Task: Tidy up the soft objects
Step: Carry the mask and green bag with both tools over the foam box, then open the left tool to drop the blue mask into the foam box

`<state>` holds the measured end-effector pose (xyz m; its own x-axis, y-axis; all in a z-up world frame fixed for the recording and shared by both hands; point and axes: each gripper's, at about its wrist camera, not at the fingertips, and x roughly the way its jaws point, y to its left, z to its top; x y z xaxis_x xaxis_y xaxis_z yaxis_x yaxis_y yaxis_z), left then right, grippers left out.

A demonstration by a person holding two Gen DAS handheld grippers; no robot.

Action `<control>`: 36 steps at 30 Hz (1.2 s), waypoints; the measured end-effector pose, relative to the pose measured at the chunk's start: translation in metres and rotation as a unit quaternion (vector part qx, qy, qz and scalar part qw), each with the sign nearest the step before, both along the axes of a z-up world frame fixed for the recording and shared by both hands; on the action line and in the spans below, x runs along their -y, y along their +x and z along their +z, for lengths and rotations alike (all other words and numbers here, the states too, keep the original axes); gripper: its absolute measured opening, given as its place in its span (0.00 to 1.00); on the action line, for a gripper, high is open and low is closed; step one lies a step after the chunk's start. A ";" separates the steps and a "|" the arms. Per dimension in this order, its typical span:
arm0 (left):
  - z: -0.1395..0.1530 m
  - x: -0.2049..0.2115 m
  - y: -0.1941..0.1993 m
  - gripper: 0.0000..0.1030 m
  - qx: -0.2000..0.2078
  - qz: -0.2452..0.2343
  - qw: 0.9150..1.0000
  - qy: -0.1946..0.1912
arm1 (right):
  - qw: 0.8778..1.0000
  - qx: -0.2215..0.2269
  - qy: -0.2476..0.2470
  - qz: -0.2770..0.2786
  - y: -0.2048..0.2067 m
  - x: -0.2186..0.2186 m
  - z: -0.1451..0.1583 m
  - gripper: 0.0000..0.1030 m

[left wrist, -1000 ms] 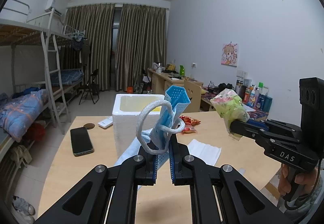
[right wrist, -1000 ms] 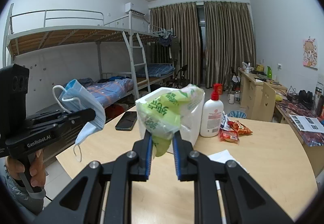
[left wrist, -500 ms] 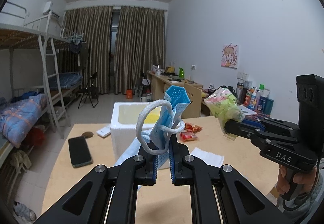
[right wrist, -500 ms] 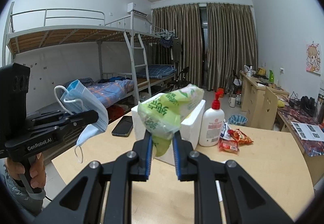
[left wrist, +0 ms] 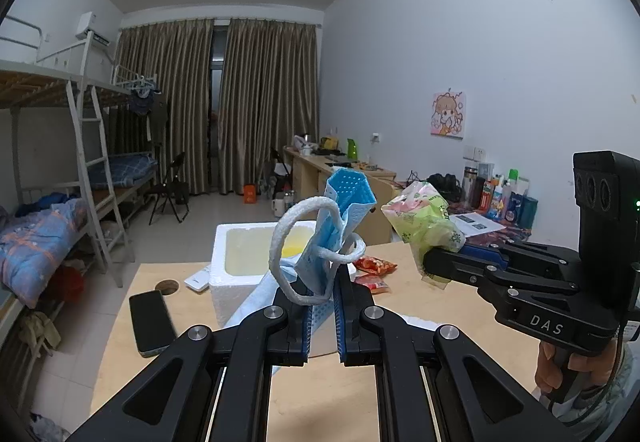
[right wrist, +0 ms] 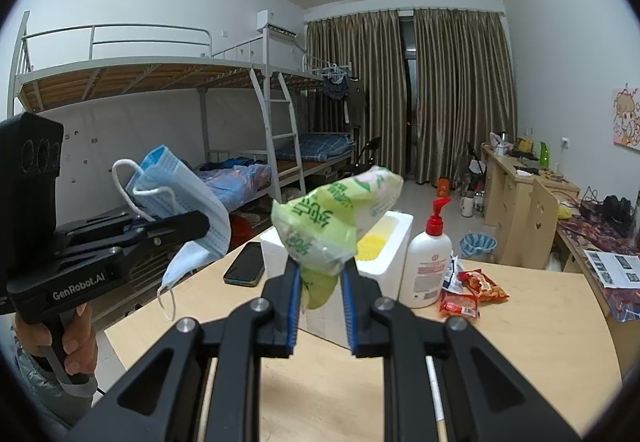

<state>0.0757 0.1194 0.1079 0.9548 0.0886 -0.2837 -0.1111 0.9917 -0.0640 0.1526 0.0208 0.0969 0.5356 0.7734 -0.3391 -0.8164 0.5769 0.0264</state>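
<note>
My left gripper (left wrist: 322,308) is shut on a blue face mask (left wrist: 344,226) with white ear loops, held high above the wooden table (left wrist: 192,370). My right gripper (right wrist: 320,282) is shut on a green tissue pack (right wrist: 332,214), also held in the air. Each gripper shows in the other's view: the right one with the tissue pack (left wrist: 424,226) at the right of the left wrist view, the left one with the mask (right wrist: 180,198) at the left of the right wrist view. A white foam box (left wrist: 224,266), open on top, stands on the table below and beyond both.
A black phone (left wrist: 150,316) and a white remote (left wrist: 197,280) lie left of the box. A white pump bottle (right wrist: 428,262) and red snack packets (right wrist: 472,290) sit to its right. White paper (left wrist: 416,322) lies near me. A bunk bed (right wrist: 160,114) stands left, desks (right wrist: 520,198) right.
Both grippers have risen and drawn back a little with their loads, so the table and foam box sit lower and farther in both views. Both grips are unchanged.
</note>
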 end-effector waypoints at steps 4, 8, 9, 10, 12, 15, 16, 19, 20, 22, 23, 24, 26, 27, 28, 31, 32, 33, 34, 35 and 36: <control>0.003 -0.005 0.008 0.10 0.000 -0.005 1.000 0.004 | 1.000 -0.003 -0.001 0.002 0.007 -0.003 0.002 0.22; 0.006 -0.015 0.014 0.10 0.004 -0.010 1.000 0.003 | 1.000 -0.003 0.000 0.011 0.014 -0.007 0.005 0.22; 0.006 -0.017 0.016 0.10 0.006 -0.016 1.000 0.000 | 1.000 -0.003 0.000 0.013 0.015 -0.008 0.006 0.22; 0.007 -0.019 0.018 0.10 0.006 -0.018 1.000 -0.001 | 1.000 -0.004 0.000 0.015 0.017 -0.009 0.007 0.22; 0.007 -0.022 0.025 0.10 0.003 -0.022 1.000 -0.003 | 1.000 -0.004 -0.002 0.019 0.020 -0.013 0.009 0.22; 0.007 -0.028 0.036 0.10 -0.002 -0.025 1.000 -0.010 | 1.000 -0.001 0.001 0.022 0.024 -0.018 0.010 0.22; 0.006 -0.031 0.040 0.10 -0.005 -0.028 0.999 -0.017 | 1.000 -0.001 -0.001 0.023 0.027 -0.020 0.010 0.22; 0.002 -0.037 0.050 0.10 -0.010 -0.026 0.999 -0.018 | 1.000 -0.001 -0.009 0.025 0.033 -0.029 0.010 0.22; 0.002 -0.038 0.054 0.10 -0.012 -0.024 0.999 -0.017 | 1.000 0.002 -0.012 0.025 0.035 -0.032 0.010 0.22; 0.001 -0.042 0.062 0.10 -0.015 -0.025 0.999 -0.018 | 0.999 0.004 -0.020 0.028 0.038 -0.037 0.008 0.22; 0.002 -0.044 0.065 0.10 -0.016 -0.025 0.999 -0.018 | 0.999 0.004 -0.023 0.029 0.040 -0.040 0.008 0.22; 0.001 -0.047 0.069 0.10 -0.018 -0.026 0.999 -0.020 | 0.999 0.007 -0.025 0.030 0.042 -0.043 0.007 0.22; 0.002 -0.049 0.076 0.10 -0.020 -0.029 0.999 -0.023 | 0.999 0.009 -0.030 0.031 0.045 -0.046 0.007 0.22; 0.001 -0.052 0.079 0.10 -0.021 -0.033 0.999 -0.028 | 0.999 0.009 -0.032 0.032 0.048 -0.049 0.007 0.22; 0.003 -0.054 0.083 0.10 -0.022 -0.038 0.999 -0.033 | 0.999 0.009 -0.033 0.032 0.050 -0.051 0.007 0.22; 0.002 -0.059 0.094 0.10 -0.022 -0.039 0.998 -0.032 | 0.999 0.009 -0.039 0.033 0.056 -0.058 0.006 0.22; 0.002 -0.061 0.098 0.10 -0.022 -0.039 0.998 -0.031 | 0.999 0.009 -0.041 0.033 0.058 -0.060 0.005 0.22; 0.001 -0.063 0.101 0.10 -0.023 -0.040 0.998 -0.032 | 0.999 0.008 -0.042 0.032 0.059 -0.061 0.004 0.22; 0.001 -0.066 0.105 0.10 -0.025 -0.042 0.998 -0.034 | 0.998 0.008 -0.043 0.033 0.061 -0.062 0.003 0.22; 0.001 -0.068 0.109 0.10 -0.026 -0.044 0.998 -0.035 | 0.998 0.007 -0.045 0.034 0.064 -0.064 0.003 0.22; 0.000 -0.069 0.111 0.10 -0.025 -0.045 0.998 -0.035 | 0.998 0.004 -0.046 0.034 0.066 -0.065 0.002 0.22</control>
